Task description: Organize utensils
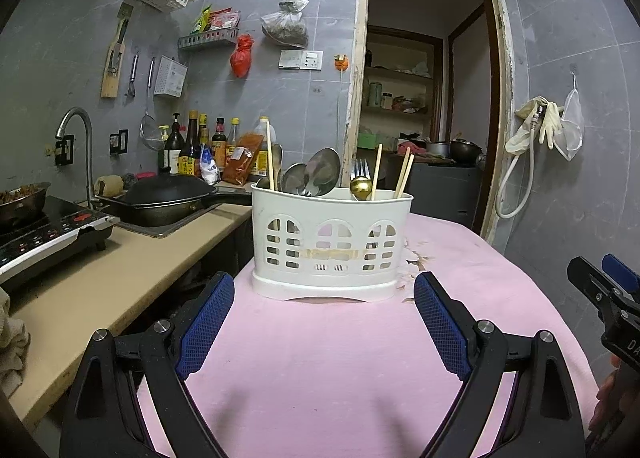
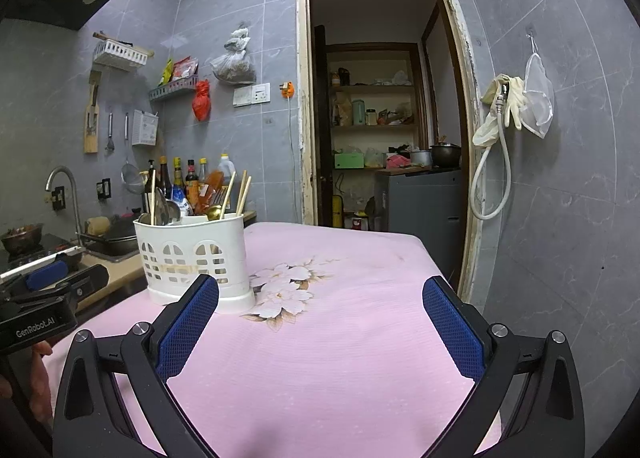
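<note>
White utensil caddy (image 1: 332, 242) upright on pink-clothed table (image 1: 360, 358), spoons (image 1: 316, 174), fork, chopsticks (image 1: 404, 172) already inside. Left claw (image 1: 324, 332), right claw (image 2: 320, 332) spread wide, empty, hovering short of caddy; work probably complete.

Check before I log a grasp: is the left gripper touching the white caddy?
Apart. The left wrist view shows pink cloth between the left gripper and white caddy.

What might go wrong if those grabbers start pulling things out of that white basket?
The white slotted plastic caddy stands near the left edge of the pink flowered cloth, so a sideways tug might tip it off. The wooden chopsticks lean loosely among the steel spoons, so lifting one could drag others out.
</note>
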Action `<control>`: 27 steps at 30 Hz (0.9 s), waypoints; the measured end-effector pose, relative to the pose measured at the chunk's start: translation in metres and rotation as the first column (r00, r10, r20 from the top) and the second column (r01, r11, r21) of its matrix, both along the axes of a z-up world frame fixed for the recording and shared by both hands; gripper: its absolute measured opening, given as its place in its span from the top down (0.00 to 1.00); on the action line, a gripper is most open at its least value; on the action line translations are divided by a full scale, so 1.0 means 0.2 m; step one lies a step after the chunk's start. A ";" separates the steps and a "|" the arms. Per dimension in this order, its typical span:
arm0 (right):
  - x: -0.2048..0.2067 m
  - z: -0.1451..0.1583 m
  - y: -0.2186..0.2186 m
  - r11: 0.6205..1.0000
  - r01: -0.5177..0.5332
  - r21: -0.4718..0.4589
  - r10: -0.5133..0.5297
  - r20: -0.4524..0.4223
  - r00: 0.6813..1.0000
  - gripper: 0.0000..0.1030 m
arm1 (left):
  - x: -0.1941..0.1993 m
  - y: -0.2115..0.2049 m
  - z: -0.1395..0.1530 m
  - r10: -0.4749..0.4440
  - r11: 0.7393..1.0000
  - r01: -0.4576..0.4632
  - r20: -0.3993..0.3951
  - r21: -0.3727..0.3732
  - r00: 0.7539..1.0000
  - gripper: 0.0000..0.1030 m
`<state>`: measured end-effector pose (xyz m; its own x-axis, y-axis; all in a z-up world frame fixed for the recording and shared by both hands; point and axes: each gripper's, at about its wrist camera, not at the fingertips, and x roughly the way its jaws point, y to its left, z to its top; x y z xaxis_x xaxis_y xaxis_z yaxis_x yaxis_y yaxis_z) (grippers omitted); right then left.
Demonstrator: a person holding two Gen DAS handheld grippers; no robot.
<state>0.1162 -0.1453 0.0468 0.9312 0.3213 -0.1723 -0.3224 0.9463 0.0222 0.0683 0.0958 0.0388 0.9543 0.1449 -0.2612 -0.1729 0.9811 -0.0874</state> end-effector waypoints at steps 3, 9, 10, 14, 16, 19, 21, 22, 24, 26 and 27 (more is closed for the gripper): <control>0.00 0.00 0.00 1.000 -0.001 0.001 0.001 -0.001 1.000 0.00 | 0.00 0.00 0.00 0.001 1.000 -0.001 0.001 0.003 1.000 0.15; 0.00 0.00 0.00 1.000 0.000 0.001 0.000 0.000 1.000 0.00 | 0.00 0.00 0.01 0.000 1.000 0.000 0.000 0.008 1.000 0.15; 0.00 0.00 0.00 1.000 0.000 0.001 0.000 -0.001 1.000 0.00 | 0.00 0.00 0.00 -0.001 1.000 0.001 0.000 0.008 1.000 0.15; 0.00 0.00 0.00 1.000 0.000 0.002 0.000 -0.002 1.000 0.00 | 0.00 0.00 0.01 -0.001 1.000 0.001 0.001 0.013 1.000 0.15; 0.00 0.00 0.00 1.000 -0.001 0.002 0.001 -0.003 1.000 0.00 | 0.00 0.00 0.01 -0.002 1.000 0.002 0.000 0.011 1.000 0.15; 0.00 0.00 0.00 1.000 0.000 0.001 0.000 -0.002 1.000 0.00 | 0.00 0.00 0.01 -0.001 1.000 0.001 0.000 0.013 1.000 0.15; 0.00 0.00 0.00 1.000 0.000 0.000 0.000 -0.002 1.000 0.00 | 0.00 0.00 0.01 -0.002 1.000 0.002 0.000 0.015 1.000 0.15; 0.00 0.00 0.00 1.000 -0.001 0.001 0.001 -0.004 1.000 0.00 | 0.00 -0.01 0.01 -0.002 1.000 0.002 0.000 0.017 1.000 0.15; 0.00 0.00 0.00 1.000 -0.002 0.002 0.002 -0.003 1.000 0.00 | 0.00 -0.01 0.01 -0.001 1.000 0.001 0.002 0.021 1.000 0.15; 0.00 0.00 0.00 1.000 -0.001 0.000 0.001 -0.002 1.000 0.00 | 0.01 -0.01 0.01 0.001 1.000 -0.001 0.002 0.025 1.000 0.15; 0.00 0.00 0.00 1.000 -0.002 0.000 0.002 -0.003 1.000 0.00 | 0.01 -0.01 0.01 0.000 1.000 0.000 0.001 0.025 1.000 0.15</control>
<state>0.1158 -0.1451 0.0476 0.9301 0.3227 -0.1752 -0.3239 0.9458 0.0227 0.0702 0.0940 0.0401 0.9546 0.1517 -0.2565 -0.1731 0.9829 -0.0627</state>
